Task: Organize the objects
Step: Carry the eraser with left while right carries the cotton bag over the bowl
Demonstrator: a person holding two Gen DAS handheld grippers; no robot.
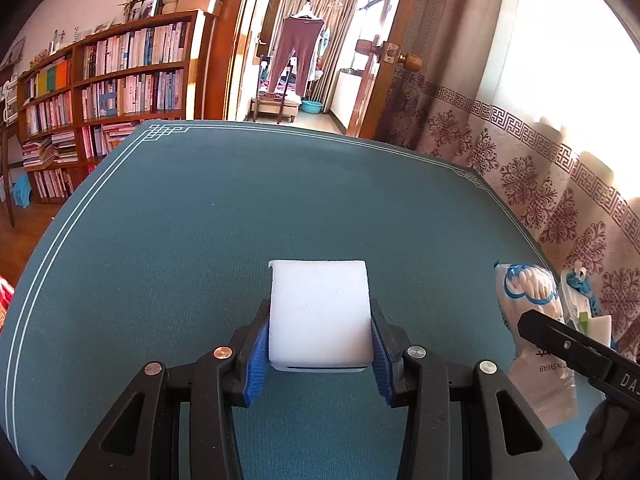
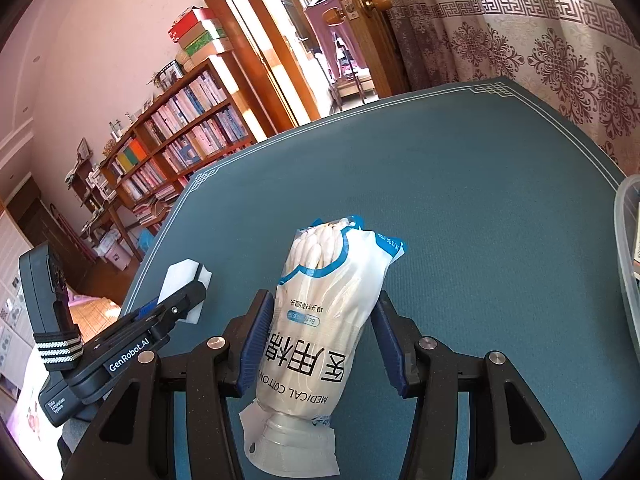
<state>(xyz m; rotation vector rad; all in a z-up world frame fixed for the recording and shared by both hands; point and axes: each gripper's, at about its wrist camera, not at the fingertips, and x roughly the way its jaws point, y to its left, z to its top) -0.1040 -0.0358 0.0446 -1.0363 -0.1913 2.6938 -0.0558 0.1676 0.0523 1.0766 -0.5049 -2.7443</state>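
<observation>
My left gripper (image 1: 319, 340) is shut on a white foam block (image 1: 318, 312), held just over the teal table mat (image 1: 200, 220). In the right wrist view the left gripper (image 2: 176, 304) and the white block (image 2: 180, 276) show at lower left. My right gripper (image 2: 322, 332) has its jaws around a bag of medical cotton swabs (image 2: 320, 320); the blue pads (image 2: 256, 344) touch its sides. The swab bag (image 1: 532, 320) also shows at the right in the left wrist view, with a right gripper finger (image 1: 568, 344) across it.
A clear plastic container (image 2: 626, 248) stands at the mat's right edge. A small packet with a blue item (image 1: 580, 300) lies beyond the swab bag. Patterned curtains (image 1: 540, 184) hang close on the right. Bookshelves (image 1: 100, 92) stand beyond the table's far left.
</observation>
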